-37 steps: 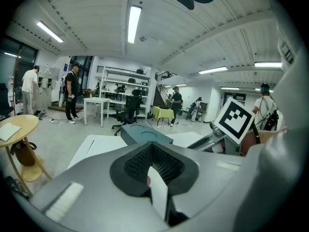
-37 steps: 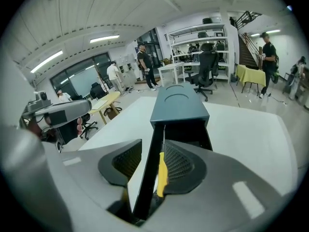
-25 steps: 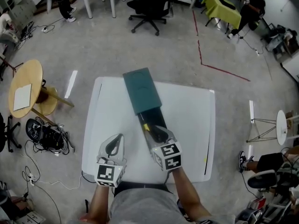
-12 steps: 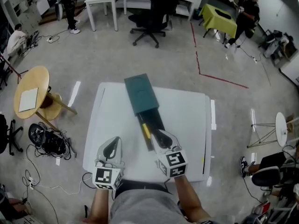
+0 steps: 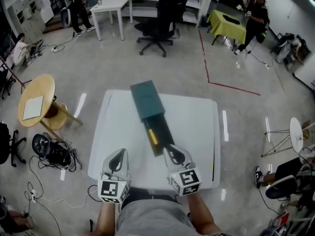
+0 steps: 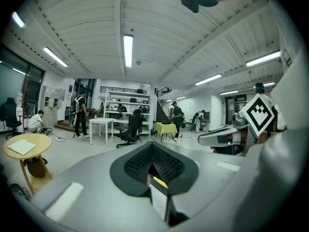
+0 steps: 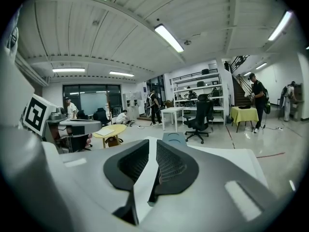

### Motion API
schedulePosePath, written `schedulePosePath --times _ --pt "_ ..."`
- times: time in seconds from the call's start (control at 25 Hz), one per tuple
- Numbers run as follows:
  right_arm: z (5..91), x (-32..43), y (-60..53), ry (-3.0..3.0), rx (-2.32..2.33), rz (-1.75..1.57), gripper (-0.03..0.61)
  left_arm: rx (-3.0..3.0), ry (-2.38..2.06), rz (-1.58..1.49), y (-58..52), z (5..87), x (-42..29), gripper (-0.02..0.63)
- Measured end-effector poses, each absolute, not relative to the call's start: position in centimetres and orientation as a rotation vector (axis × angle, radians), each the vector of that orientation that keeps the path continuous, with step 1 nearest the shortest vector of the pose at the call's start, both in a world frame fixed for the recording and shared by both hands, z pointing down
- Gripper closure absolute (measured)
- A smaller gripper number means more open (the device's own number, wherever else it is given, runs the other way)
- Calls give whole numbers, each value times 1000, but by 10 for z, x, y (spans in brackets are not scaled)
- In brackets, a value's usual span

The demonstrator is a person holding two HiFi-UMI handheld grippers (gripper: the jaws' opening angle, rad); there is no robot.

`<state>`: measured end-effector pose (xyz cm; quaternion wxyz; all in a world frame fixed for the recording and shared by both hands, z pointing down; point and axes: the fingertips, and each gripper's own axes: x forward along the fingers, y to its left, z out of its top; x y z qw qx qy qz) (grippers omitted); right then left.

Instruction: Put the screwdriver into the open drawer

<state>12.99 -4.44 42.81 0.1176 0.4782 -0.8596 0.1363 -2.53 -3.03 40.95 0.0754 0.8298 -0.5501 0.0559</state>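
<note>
One yellow-handled screwdriver (image 5: 153,136) lies inside the black pulled-out drawer (image 5: 164,132), lengthwise along its left side. Only the yellow handle stands out; the shaft is lost against the dark drawer floor. Judging by how it lies, the placing looks done. It is likely light and stiff, with a smooth round handle that could roll or slip. If it had to be taken up again, a pinch across the middle of the handle would be the safest hold. The drawer's walls leave little room beside it.

The drawer juts from a dark teal box-shaped cabinet (image 5: 146,100) that sits askew on the far half of the white square table (image 5: 199,127), its open end pointing toward the person.

The right gripper (image 5: 171,149) hovers just beyond the drawer's open end, near the table's near edge. Its jaws have just been closing and now stand a narrow slit apart, with nothing between them; the right gripper view shows only tabletop and the teal cabinet (image 7: 174,138) through the slit. The left gripper (image 5: 118,154) hangs over the near-left part of the table, well apart from the drawer. Its jaws are pressed together at the tips and carry nothing.

The tabletop is bare to the right and left of the cabinet, so there is free room on both sides. Beyond the table lie grey floor, a round wooden side table (image 5: 33,98) to the left and a black office chair (image 5: 158,21) farther off.
</note>
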Motion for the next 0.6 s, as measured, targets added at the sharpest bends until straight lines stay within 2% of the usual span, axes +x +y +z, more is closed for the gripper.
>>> schedulePosePath --times 0.6 --pt "424 146 10 -2531 1481 335 574 2461 -1665 191 19 417 -32 603"
